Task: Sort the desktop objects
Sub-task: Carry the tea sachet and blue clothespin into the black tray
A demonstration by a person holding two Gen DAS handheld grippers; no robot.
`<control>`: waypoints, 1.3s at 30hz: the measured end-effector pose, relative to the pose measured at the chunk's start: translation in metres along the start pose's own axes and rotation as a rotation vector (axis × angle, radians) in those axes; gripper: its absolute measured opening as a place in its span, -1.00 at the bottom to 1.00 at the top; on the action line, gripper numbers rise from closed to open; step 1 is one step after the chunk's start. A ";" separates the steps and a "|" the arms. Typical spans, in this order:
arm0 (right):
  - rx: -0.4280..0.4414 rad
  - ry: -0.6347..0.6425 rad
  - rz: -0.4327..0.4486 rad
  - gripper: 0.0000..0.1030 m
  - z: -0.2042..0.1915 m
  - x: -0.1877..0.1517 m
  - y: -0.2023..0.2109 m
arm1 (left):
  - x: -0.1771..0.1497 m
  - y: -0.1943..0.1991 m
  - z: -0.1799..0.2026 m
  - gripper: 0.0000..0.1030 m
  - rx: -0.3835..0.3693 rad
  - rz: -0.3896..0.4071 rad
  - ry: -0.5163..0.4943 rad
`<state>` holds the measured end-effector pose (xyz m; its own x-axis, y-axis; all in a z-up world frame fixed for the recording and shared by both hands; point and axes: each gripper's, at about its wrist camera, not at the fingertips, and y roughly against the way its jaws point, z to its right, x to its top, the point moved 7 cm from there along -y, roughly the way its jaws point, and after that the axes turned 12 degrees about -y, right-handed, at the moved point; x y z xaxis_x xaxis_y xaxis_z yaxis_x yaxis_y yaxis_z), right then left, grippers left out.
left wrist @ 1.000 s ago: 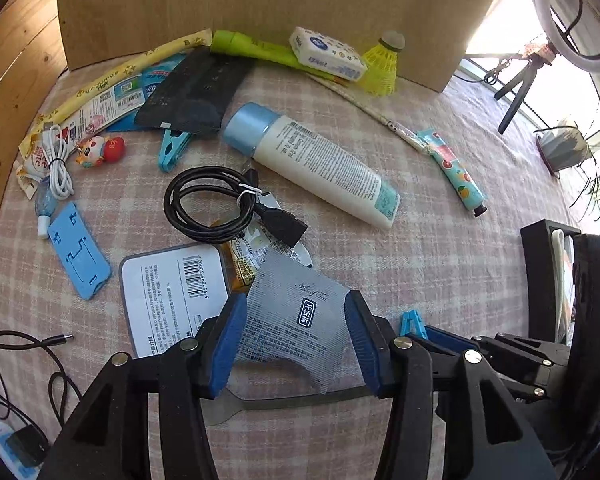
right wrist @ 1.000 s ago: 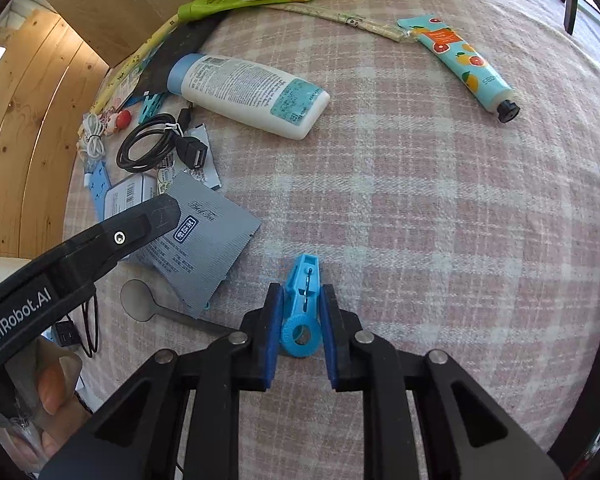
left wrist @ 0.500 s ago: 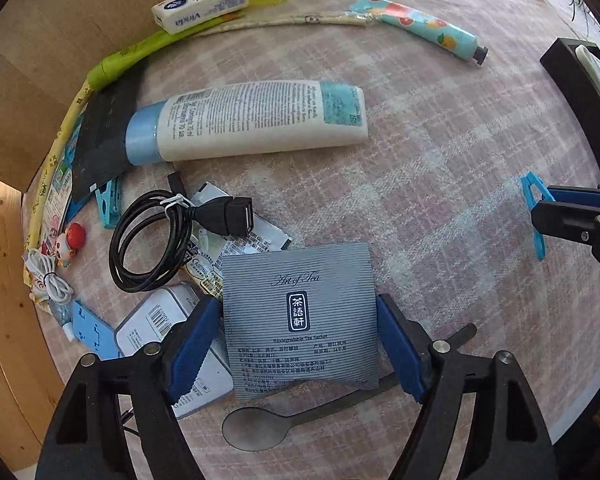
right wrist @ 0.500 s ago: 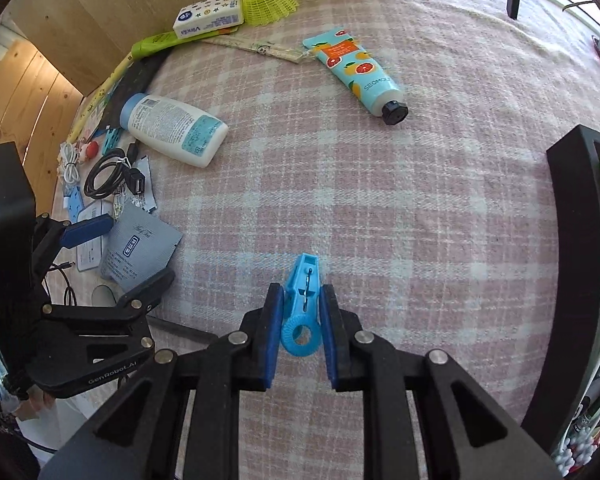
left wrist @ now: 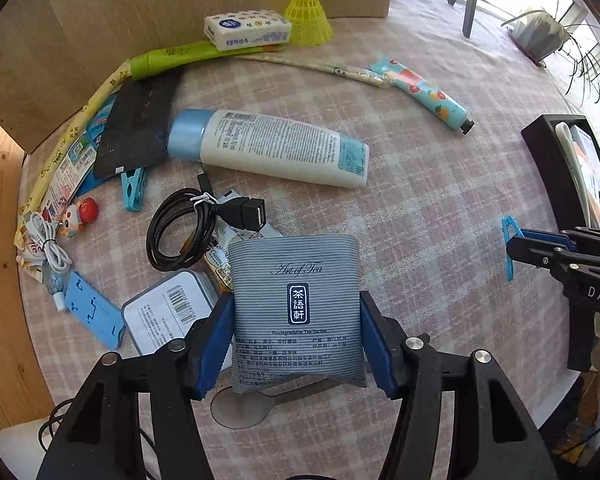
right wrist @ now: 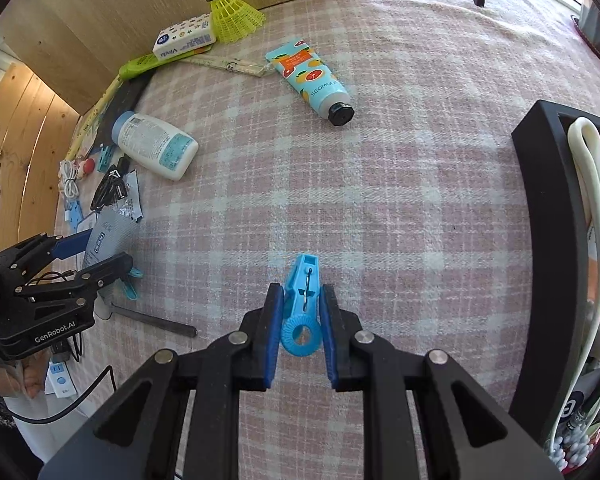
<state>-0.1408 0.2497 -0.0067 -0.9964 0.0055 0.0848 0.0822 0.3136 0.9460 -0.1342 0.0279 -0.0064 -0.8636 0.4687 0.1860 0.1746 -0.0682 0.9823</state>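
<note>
My left gripper (left wrist: 296, 340) is shut on a grey striped tea sachet (left wrist: 296, 304) and holds it above a metal spoon (left wrist: 240, 410) and a tin (left wrist: 168, 312). My right gripper (right wrist: 300, 320) is shut on a blue clothespin (right wrist: 302, 296), held above the pink checked cloth; it also shows at the right of the left wrist view (left wrist: 510, 248). The left gripper with the sachet shows at the left of the right wrist view (right wrist: 100, 256).
A black organizer box (right wrist: 540, 208) with a white band stands at the right. On the cloth lie a white lotion bottle (left wrist: 276, 148), a fruit-print tube (right wrist: 312, 76), a black cable (left wrist: 180, 232), a tissue pack (left wrist: 248, 28), a yellow shuttlecock (left wrist: 308, 12) and a second clothespin (left wrist: 134, 188).
My left gripper has lifted and turned with the tea sachet, baring the spoon. My right gripper has carried the blue clothespin right, closer to the black box.
</note>
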 end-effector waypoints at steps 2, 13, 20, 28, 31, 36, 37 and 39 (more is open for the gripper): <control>0.000 0.004 0.006 -0.64 -0.005 0.004 -0.002 | 0.004 0.010 0.004 0.11 0.001 0.023 0.001; 0.000 -0.014 0.079 -0.64 0.038 0.003 0.060 | 0.057 0.040 0.117 0.10 -0.056 0.144 -0.109; -0.048 -0.090 0.143 -0.64 0.117 -0.009 0.111 | 0.092 0.061 0.219 0.10 -0.141 0.201 -0.236; -0.139 -0.247 0.230 -0.64 0.238 -0.034 0.174 | 0.121 0.073 0.341 0.10 -0.215 0.239 -0.387; -0.167 -0.313 0.239 -0.64 0.279 -0.047 0.189 | 0.127 0.073 0.378 0.10 -0.242 0.234 -0.419; -0.194 -0.398 0.257 -0.64 0.329 -0.062 0.203 | 0.133 0.068 0.420 0.10 -0.264 0.219 -0.458; -0.199 -0.408 0.260 -0.64 0.336 -0.063 0.205 | 0.134 0.067 0.427 0.11 -0.269 0.217 -0.459; -0.202 -0.425 0.266 -0.64 0.347 -0.065 0.208 | 0.136 0.067 0.435 0.19 -0.273 0.221 -0.460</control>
<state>-0.0660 0.6439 0.0756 -0.8581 0.4567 0.2348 0.2934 0.0606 0.9541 -0.0344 0.4705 0.0752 -0.5154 0.7479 0.4184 0.1465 -0.4041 0.9029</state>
